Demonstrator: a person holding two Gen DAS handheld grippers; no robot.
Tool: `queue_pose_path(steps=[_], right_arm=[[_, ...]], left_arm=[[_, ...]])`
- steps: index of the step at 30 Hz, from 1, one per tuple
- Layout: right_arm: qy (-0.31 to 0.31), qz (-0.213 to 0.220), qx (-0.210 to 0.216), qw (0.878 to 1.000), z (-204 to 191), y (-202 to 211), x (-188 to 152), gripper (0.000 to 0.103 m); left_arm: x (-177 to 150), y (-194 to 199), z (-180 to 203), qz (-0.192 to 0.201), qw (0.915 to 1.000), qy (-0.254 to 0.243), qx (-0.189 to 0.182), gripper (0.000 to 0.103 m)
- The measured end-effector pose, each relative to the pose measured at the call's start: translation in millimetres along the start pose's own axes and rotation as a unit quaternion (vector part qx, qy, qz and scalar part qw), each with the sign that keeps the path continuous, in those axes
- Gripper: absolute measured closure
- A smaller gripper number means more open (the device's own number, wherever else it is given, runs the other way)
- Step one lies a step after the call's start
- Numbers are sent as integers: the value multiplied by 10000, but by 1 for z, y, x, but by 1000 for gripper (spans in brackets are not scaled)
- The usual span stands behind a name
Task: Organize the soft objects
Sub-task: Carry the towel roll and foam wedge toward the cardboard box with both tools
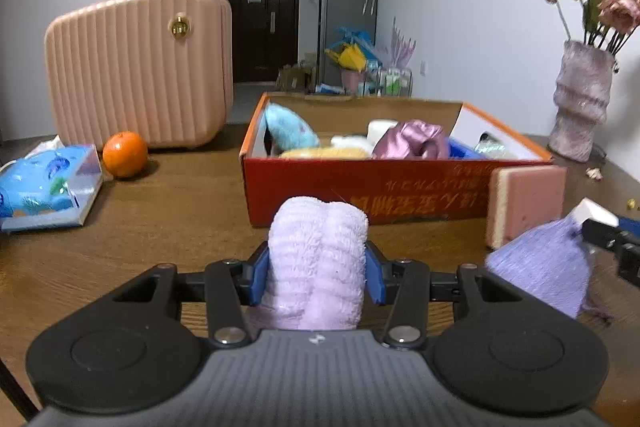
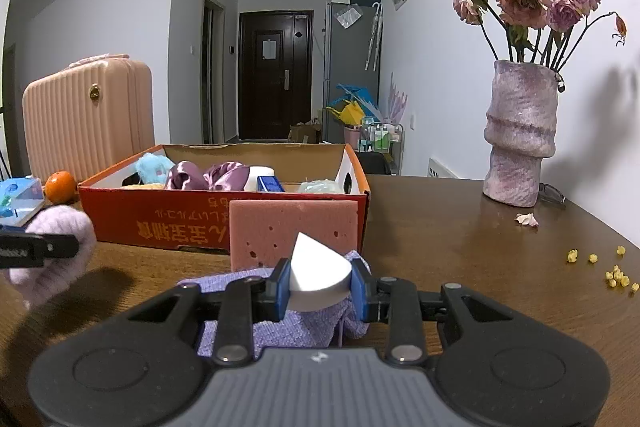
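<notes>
Left gripper clamps pink towel, right gripper pinches white wedge sponge over purple cloth; both just before orange box, likely for dropping in. Pink sponge leans on box front.

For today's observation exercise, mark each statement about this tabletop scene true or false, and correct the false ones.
1. The left gripper is shut on a pale pink towel. True.
2. The right gripper is empty. False: it is shut on a white wedge.
3. The orange box already holds soft items. True.
4. The pink sponge lies inside the box. False: it stands outside, against the box's front.
5. The orange fruit sits beside the pink case. True.
</notes>
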State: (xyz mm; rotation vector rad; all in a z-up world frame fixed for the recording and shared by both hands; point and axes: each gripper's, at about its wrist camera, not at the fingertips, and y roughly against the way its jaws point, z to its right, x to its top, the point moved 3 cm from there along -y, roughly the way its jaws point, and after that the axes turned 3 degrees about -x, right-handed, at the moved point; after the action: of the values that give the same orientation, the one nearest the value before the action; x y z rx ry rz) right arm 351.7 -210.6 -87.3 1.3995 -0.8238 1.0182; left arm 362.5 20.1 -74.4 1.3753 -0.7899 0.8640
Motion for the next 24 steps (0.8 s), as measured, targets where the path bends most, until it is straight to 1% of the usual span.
queue_pose_path(steps=[5,10,20,24], right_arm=[[-48,49,32,10000,1,2,1,73],[-105,187,115,9997,1,7,4,73],[-194,621,295,9974,-1,25,15,73],[-255,706,327,9966,0,28,19,73]], left_arm=[[5,19,11,224,9997,56,-71,55],[8,34,22,406,9991,41,-114,55],[16,47,38,616,9979,134,-118,56],[19,50,44,698,9974,104,-123,56]])
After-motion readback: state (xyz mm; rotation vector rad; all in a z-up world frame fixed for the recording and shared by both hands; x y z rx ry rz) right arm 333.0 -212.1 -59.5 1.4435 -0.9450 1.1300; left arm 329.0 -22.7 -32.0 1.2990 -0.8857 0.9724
